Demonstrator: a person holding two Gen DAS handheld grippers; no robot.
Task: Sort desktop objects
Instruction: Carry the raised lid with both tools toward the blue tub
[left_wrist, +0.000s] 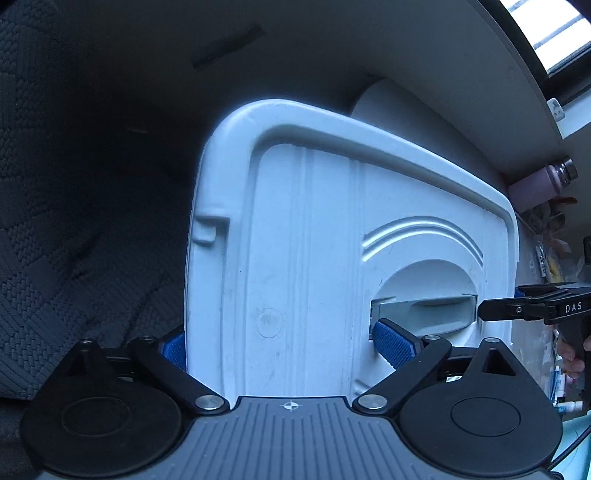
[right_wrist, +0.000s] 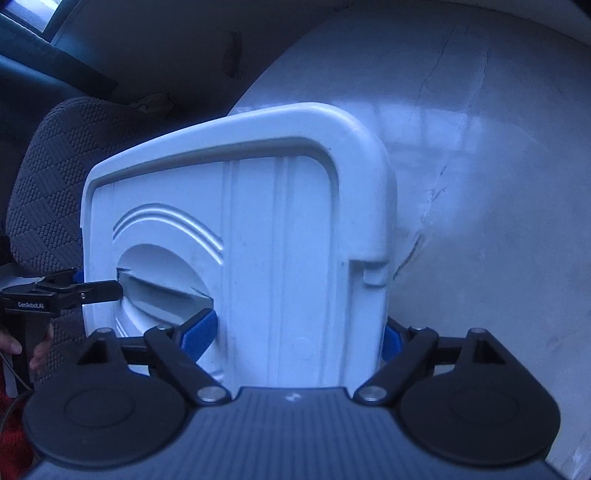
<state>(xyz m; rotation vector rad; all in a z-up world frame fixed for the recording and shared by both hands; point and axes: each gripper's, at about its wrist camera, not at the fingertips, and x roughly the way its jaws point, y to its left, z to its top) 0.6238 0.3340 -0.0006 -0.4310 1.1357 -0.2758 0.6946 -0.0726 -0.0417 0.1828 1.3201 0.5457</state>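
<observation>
White plastic bin lid (left_wrist: 314, 258) fills both views, held up on edge between my two grippers, well clear of the pale round counter (right_wrist: 498, 184) behind. One gripper per side, likely because the lid is too wide and floppy for a single grip. Left gripper (left_wrist: 284, 347): jaws pinching the lid's left half, one pad at the outer edge, one in the handle recess (left_wrist: 424, 306). Right gripper (right_wrist: 295, 336): jaws likewise pinching the right half. Purple bottle (left_wrist: 535, 181) stands off to the side.

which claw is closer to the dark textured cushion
Left. Left claw grips the white lid on its half beside the cushion; right claw grips the other half, farther away.
</observation>
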